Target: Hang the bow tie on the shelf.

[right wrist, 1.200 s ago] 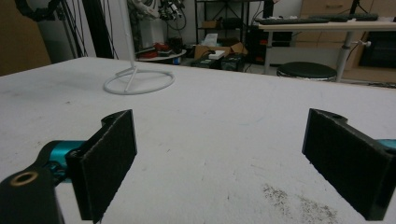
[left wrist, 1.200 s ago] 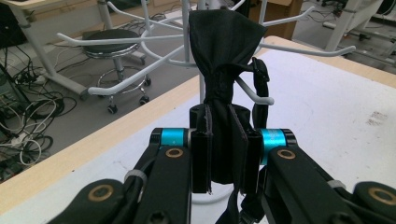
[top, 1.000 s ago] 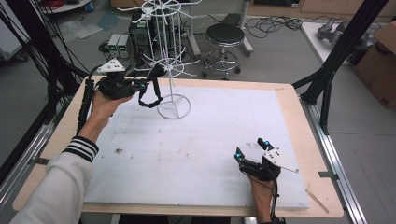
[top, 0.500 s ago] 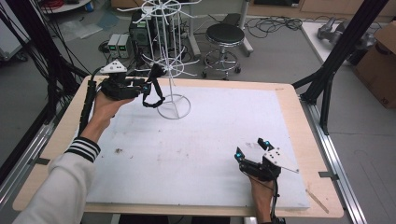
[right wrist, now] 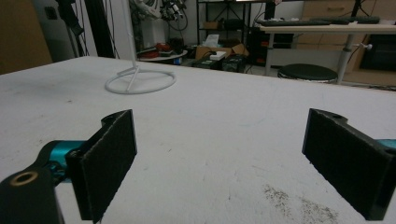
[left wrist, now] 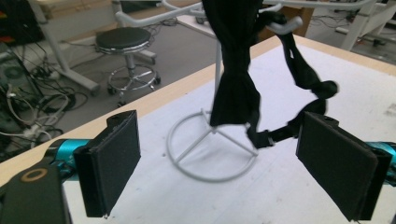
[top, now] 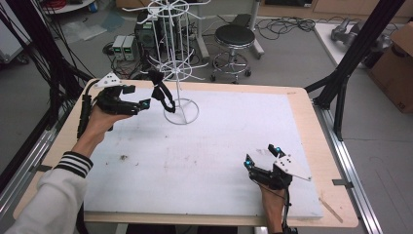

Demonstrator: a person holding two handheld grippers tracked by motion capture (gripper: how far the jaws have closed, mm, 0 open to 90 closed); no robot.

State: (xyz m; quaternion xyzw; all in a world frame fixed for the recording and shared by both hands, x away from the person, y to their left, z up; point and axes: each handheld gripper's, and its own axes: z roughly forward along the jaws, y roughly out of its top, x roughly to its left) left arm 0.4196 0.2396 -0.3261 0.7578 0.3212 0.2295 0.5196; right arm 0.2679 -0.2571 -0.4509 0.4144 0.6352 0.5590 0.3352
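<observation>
High view, near right: the right gripper [top: 262, 155] rests low over the white bench [top: 234, 146], fingers spread and empty. Far left, the left gripper [top: 136, 96] hovers with fingers released, just beside a black strap [top: 163, 95] hanging on the white wire rack [top: 178, 73].

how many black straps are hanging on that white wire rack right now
1. A black strap hangs from a low hook of the white wire rack, just ahead of the left gripper. Higher hooks look bare, though some are cropped.
</observation>
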